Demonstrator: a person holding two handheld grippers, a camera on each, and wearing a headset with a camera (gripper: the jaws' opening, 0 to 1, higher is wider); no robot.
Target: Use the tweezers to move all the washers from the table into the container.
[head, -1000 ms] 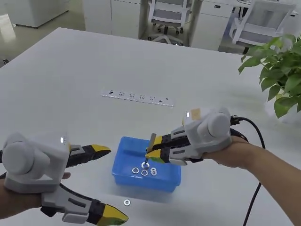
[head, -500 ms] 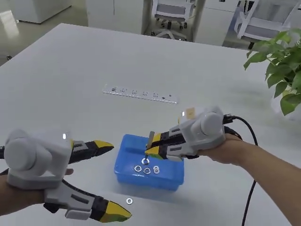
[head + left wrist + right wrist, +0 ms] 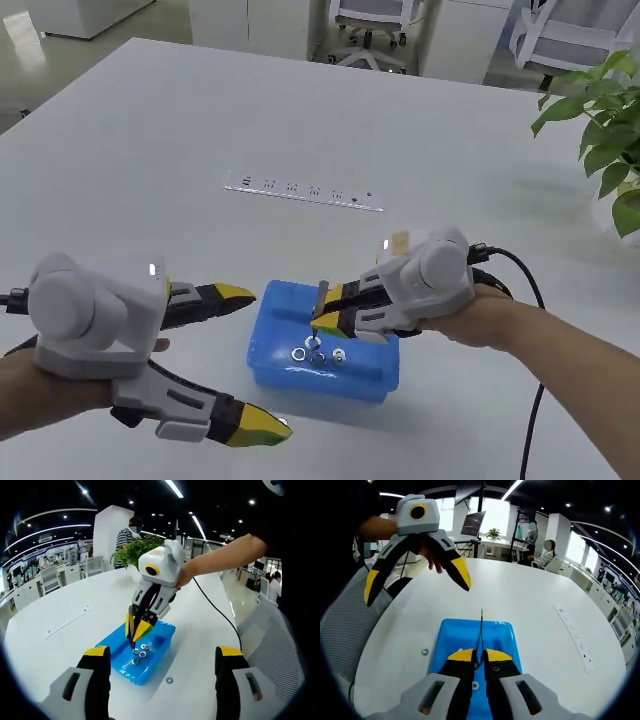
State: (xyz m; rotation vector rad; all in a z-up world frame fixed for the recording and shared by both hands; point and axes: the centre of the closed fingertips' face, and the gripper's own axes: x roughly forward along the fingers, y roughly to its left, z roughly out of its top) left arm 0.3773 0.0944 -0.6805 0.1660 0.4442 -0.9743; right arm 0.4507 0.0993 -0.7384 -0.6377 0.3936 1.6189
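In the head view, my right gripper [image 3: 325, 322] is clenched tight on the tweezers [image 3: 322, 296]. Their tips hang just over the washers [image 3: 318, 357] that lie in the blue container [image 3: 320, 380]. The container sits toward the near edge of the bench [image 3: 150, 150]. I cannot tell if a washer is pinched in the tips. My left gripper [image 3: 250, 362] is spread wide and holds nothing.

In the left gripper view, the tweezers [image 3: 131, 642] point straight down into the container [image 3: 155, 667]. One loose washer [image 3: 169, 680] lies on the bench just beside it, on the near side.

In the right gripper view, the jaws are shut around the thin tweezers [image 3: 481, 625], and the loose washer [image 3: 424, 652] lies beside the container's long side.

I think this step is a drop. To do it well, I should keep the tips low inside the walls and ease my squeeze slowly, so the washer does not bounce out. The loose washer would be next.
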